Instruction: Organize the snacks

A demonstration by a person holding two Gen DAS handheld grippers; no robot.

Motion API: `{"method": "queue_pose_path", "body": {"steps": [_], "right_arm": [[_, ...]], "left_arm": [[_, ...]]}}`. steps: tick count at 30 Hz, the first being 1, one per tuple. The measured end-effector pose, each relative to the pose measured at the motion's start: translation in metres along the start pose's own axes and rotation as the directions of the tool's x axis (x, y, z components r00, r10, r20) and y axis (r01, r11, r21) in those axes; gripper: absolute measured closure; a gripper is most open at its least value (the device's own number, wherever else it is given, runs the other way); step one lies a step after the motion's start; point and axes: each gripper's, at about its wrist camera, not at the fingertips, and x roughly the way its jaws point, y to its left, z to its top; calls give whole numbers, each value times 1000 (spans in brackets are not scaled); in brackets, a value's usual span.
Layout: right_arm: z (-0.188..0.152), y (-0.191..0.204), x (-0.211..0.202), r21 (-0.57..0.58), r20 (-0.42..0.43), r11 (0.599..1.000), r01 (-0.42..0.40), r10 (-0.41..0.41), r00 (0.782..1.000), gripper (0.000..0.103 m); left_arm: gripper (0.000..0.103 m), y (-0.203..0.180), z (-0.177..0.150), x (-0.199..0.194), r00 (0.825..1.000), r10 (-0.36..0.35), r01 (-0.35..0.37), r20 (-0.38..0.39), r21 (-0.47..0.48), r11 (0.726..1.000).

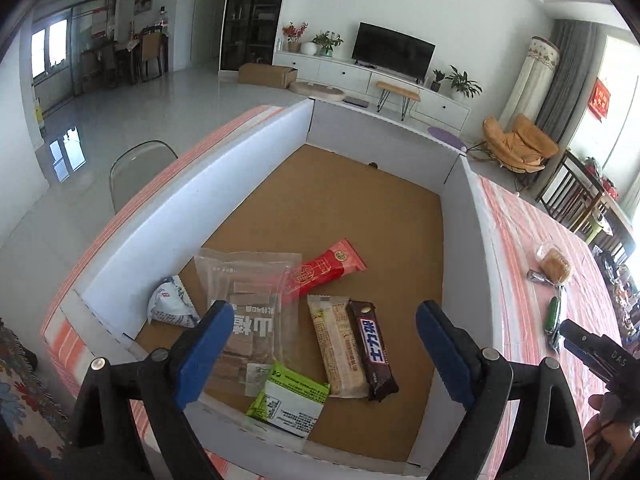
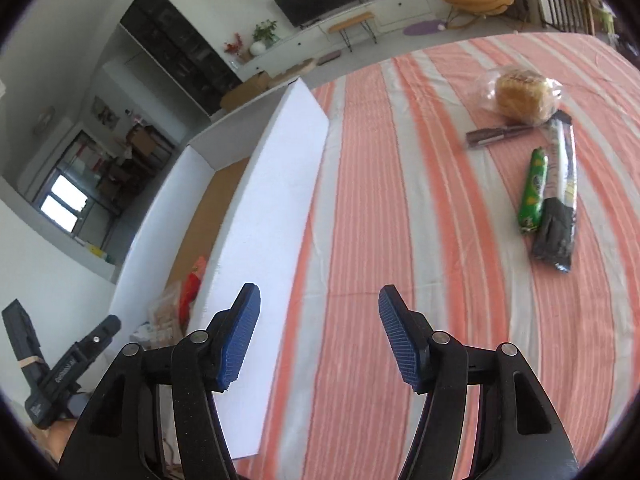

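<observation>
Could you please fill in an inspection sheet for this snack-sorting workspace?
Surface: striped tablecloth, orange and white.
Job's things: open cardboard box holding six snack packets, among them a chocolate bar and a red packet; on the cloth, a bagged bun, green packet, black packet and brown bar.
Clutter: nothing seen.
Grippers: left gripper open over the box, empty; right gripper open, empty.
Cables: nothing seen.
Surroundings: living room, television, chair.

Snacks (image 1: 344, 344) in box (image 1: 192, 200), others (image 2: 552, 184) right
</observation>
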Motion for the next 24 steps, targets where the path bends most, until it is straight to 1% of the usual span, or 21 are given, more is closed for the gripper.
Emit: {"method": "queue_pose_path", "body": {"steps": [1,2,4,5,7,8,9,10,11,12,13,14,15,18,21,22,24], "right_arm": [[-1,-20,-9,-7,42,996,89,-88,995,34],[-2,-40,-17,-6,81,983,185,-184,980,33],[-6,-80,-28,4,136,936,351,-348,927,33],[-11,-102,-34,13,153,905,425,-422,894,33],[-20,-138,-42,47,164,848,528,-528,833,33],[-26,-154,-47,83,170,830,551,-557,813,31],[-29,-171,-56,172,146,826,537,-561,815,32],[-27,-179,-63,234,151,845,481,-521,840,32],[-25,-181,-71,254,179,847,467,-515,838,33],[-24,-182,-72,259,188,829,496,-547,816,33],[-25,-180,-72,260,185,812,523,-573,798,32],[-25,-181,-68,258,174,807,532,-580,796,32],[-23,-178,-61,250,152,800,546,-589,793,33],[-28,-182,-52,228,99,773,592,-623,776,33],[-31,-186,-51,239,80,763,601,-632,771,33],[-32,-189,-51,248,74,759,603,-635,769,32],[-33,-193,-50,263,58,753,603,-637,769,32]], "left_arm": [[10,-13,0,-3,1000,-30,30,10,16,999],[8,-28,0,-7,998,-61,61,16,32,998],[5,-58,-2,-19,991,-131,129,25,69,989],[3,-74,-4,-23,985,-169,166,23,93,982],[3,-109,-13,-29,969,-248,245,-2,153,957],[3,-129,-18,-31,959,-283,283,-27,190,940],[3,-148,-25,-30,949,-311,316,-57,225,922],[3,-166,-32,-27,939,-332,345,-91,253,904],[3,-183,-38,-24,925,-356,379,-133,271,885],[3,-202,-44,-21,908,-382,417,-174,281,865],[3,-216,-51,-14,895,-398,443,-202,290,848],[3,-232,-58,-9,889,-400,454,-223,307,837],[3,-245,-63,1,889,-390,451,-239,325,831],[3,-273,-83,38,897,-336,428,-288,374,823],[3,-285,-96,74,922,-272,370,-274,425,826],[3,-287,-98,85,929,-256,354,-269,435,828],[3,-286,-98,103,935,-237,334,-263,434,836]]}}
